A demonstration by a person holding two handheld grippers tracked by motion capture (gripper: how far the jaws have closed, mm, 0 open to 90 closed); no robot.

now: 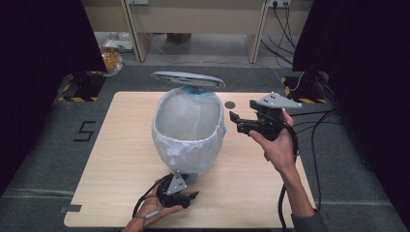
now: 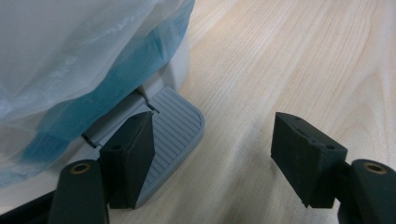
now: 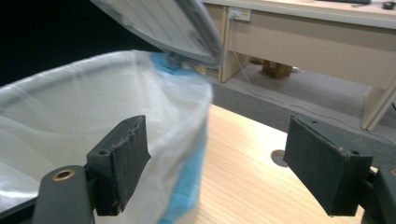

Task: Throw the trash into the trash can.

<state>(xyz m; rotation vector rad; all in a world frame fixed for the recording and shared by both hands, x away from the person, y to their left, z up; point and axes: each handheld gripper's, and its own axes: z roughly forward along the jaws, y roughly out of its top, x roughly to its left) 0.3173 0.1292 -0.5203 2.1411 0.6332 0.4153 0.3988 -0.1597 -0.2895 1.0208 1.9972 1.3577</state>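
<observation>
Lined bin [image 1: 188, 130] (lid [image 1: 187, 79] raised), pedal [image 2: 173, 135]

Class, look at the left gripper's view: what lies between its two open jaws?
Mostly bare wooden table. The bin's grey ribbed pedal reaches in beside one jaw of the left gripper; the other jaw stands over bare wood.

Pale wooden table [image 1: 121, 159] with a bag-lined pedal bin [image 1: 189, 133] upright at its centre
</observation>
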